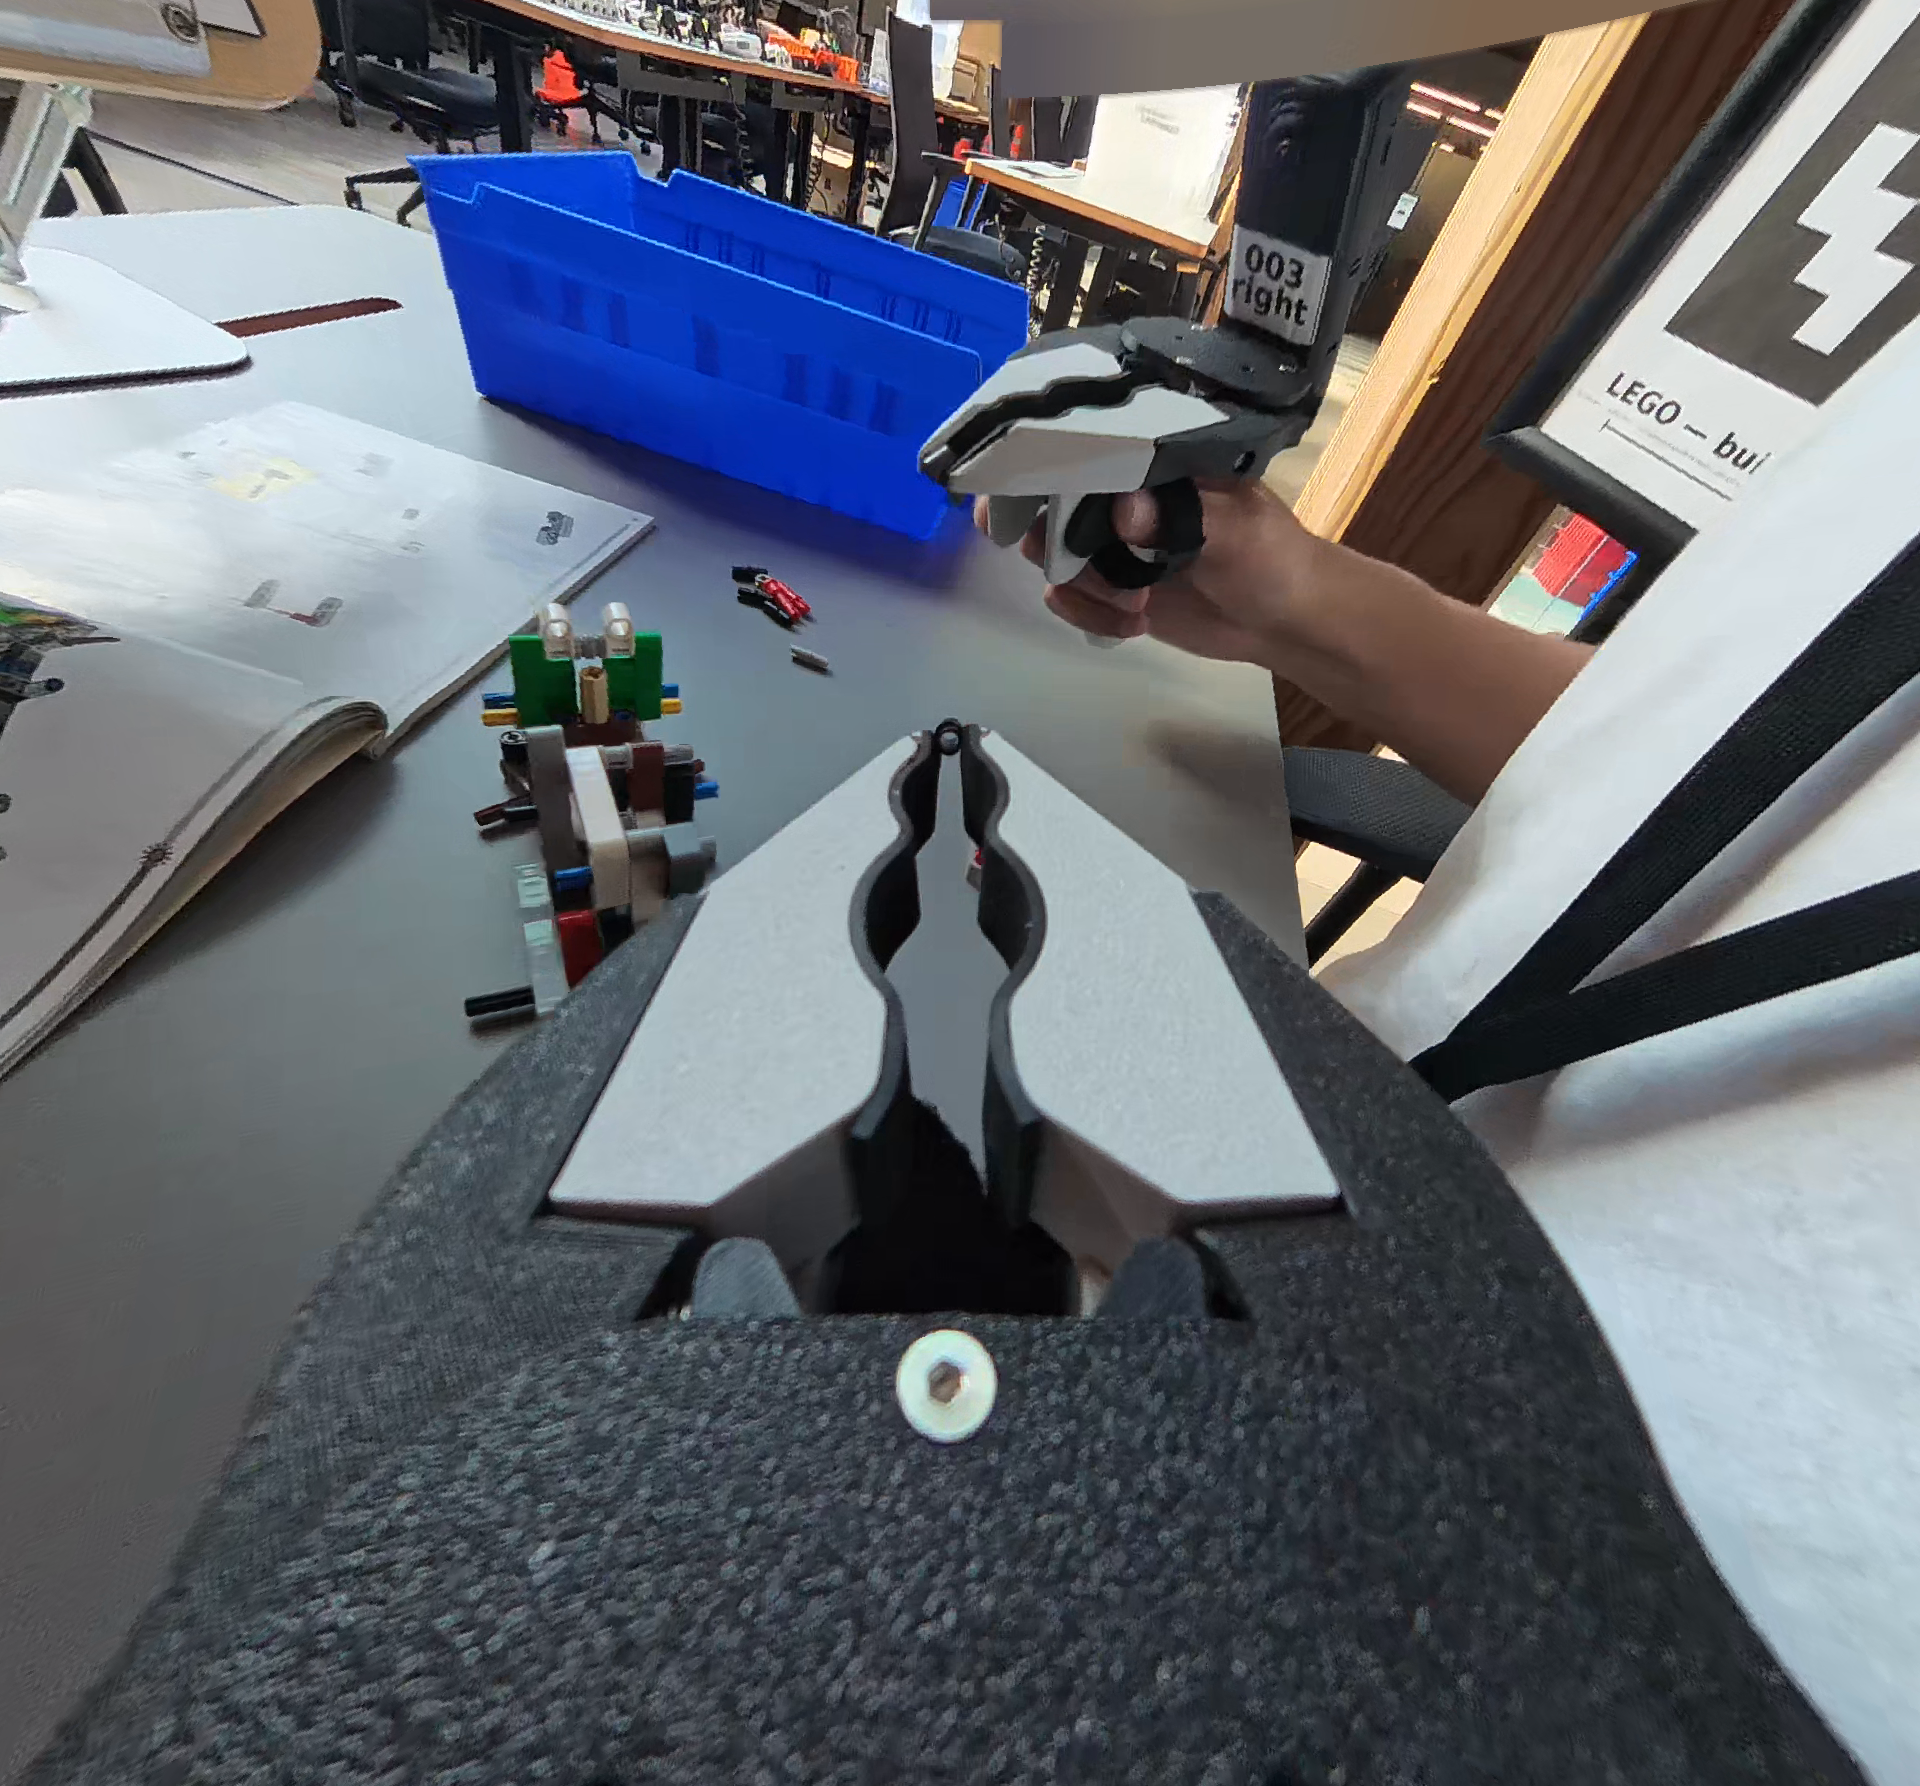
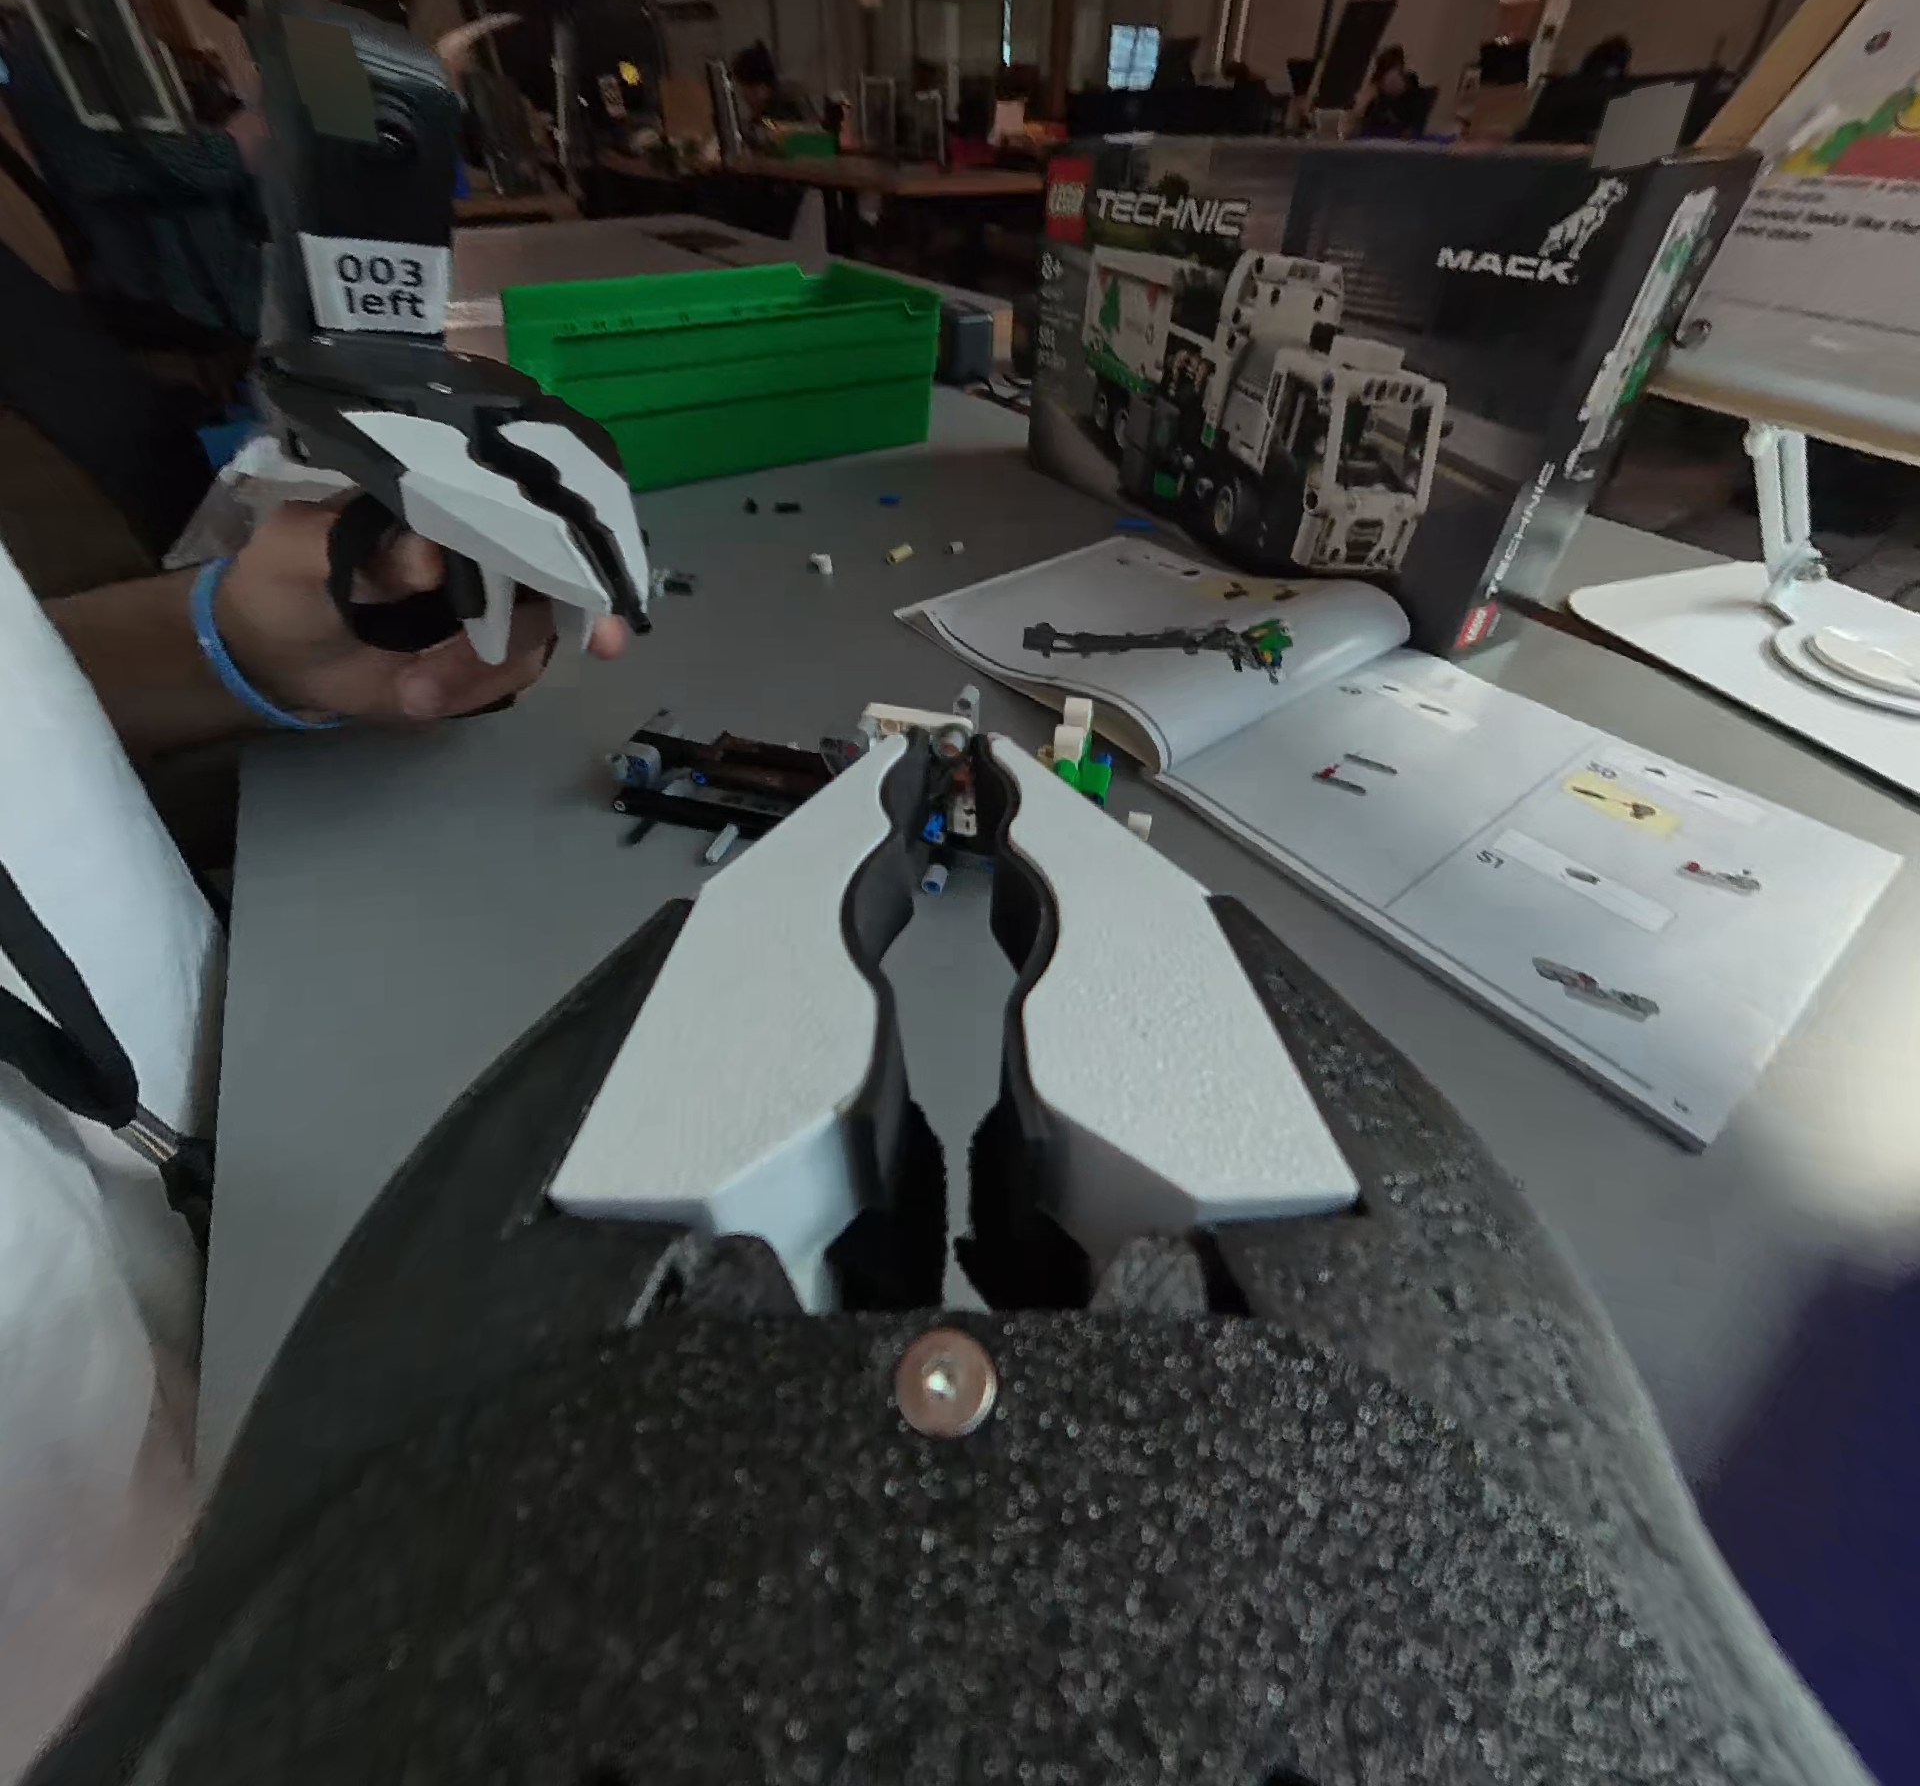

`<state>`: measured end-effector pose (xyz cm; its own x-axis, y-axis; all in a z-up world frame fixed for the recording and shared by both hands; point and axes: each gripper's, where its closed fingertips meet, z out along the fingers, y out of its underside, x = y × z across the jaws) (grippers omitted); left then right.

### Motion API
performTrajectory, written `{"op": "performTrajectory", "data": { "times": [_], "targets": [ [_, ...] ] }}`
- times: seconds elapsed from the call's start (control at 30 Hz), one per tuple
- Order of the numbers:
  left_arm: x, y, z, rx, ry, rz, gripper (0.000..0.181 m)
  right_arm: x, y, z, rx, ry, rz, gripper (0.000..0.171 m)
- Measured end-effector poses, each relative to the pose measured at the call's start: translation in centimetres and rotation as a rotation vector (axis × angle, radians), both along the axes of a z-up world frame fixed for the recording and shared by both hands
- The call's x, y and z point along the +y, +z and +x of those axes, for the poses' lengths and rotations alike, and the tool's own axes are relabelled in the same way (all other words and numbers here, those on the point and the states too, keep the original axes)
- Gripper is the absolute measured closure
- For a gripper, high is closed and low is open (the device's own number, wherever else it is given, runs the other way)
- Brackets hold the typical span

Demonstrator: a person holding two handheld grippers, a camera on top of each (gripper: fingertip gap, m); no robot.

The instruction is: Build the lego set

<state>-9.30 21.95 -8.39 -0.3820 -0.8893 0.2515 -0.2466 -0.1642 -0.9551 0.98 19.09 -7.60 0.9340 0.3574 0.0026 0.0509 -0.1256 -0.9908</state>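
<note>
My left gripper (image 1: 948,739) is shut on a small black pin (image 1: 948,735) and holds it above the dark table, right of the partly built Lego model (image 1: 592,801). The model lies on the table and has a green block (image 1: 587,666) at its far end. The left gripper also shows in the right wrist view (image 2: 636,619). My right gripper (image 2: 948,744) hovers over the model (image 2: 727,770) with its jaws nearly together. A small grey round piece (image 2: 945,735) shows at its tips; I cannot tell whether it is held. From the left wrist view the right gripper (image 1: 928,467) looks shut.
An open instruction booklet (image 1: 312,541) (image 2: 1455,832) lies beside the model. A blue bin (image 1: 727,334), a green bin (image 2: 727,365) and the set's box (image 2: 1351,334) stand at the back. Loose small pieces (image 1: 774,593) (image 2: 831,557) are scattered. A white stand base (image 2: 1766,624) is at the far right. The tips of one gripper are about 12 cm away from the tips of the other. The green block (image 1: 587,666) is about 11 cm from my right fingertips.
</note>
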Motion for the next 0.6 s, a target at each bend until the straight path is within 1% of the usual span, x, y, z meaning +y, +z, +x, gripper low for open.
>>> {"op": "performTrajectory", "data": {
  "times": [0.1,0.2,0.33,0.47,0.6],
  "targets": [
    [1.4,0.8,0.7,0.022,-0.001,-0.008,0.179,0.3,1.1,0.2,0.049,0.086,0.135,0.164],
    [2.2,1.8,1.7,0.045,-0.040,-0.021,0.179,0.7,1.3,0.8,0.062,0.112,0.190,0.165],
    [2.7,2.3,3.3,0.079,-0.109,-0.013,0.179,0.4,1.5,0.6,0.108,0.140,0.198,0.165],
    [3.9,1.7,4.9,0.088,-0.107,0.100,0.178,0.1,1.1,0.1,0.197,0.168,0.155,0.164],
    [4.9,1.4,6.1,0.054,-0.100,0.189,0.179,0.2,0.7,-0.8,0.189,0.192,0.125,0.164]
  ]
}}
